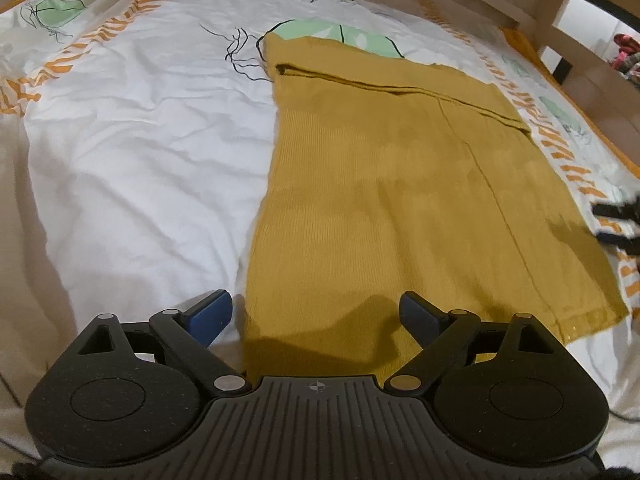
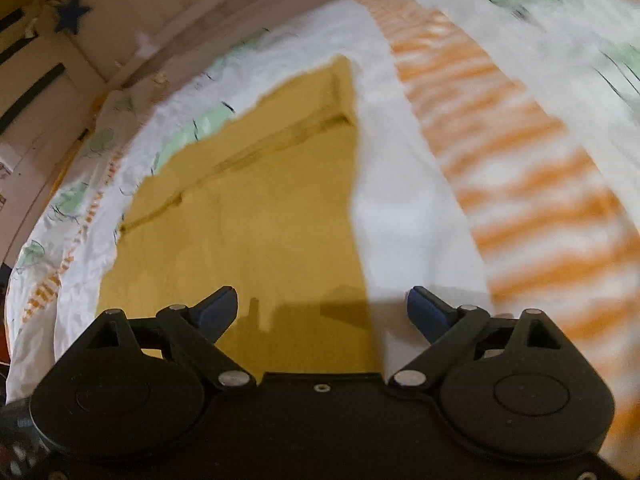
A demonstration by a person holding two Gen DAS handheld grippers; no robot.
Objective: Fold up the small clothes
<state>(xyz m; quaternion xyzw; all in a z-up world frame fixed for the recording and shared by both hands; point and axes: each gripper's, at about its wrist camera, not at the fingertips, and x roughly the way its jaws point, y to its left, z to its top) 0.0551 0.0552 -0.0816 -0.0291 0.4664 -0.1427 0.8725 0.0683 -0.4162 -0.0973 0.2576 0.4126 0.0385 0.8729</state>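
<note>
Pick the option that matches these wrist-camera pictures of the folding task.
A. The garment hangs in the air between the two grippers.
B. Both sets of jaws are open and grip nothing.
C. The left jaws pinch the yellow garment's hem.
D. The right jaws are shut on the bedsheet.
B. The left gripper and right gripper both stand with jaws wide apart and empty, while the mustard-yellow garment lies flat on the patterned bedsheet.
</note>
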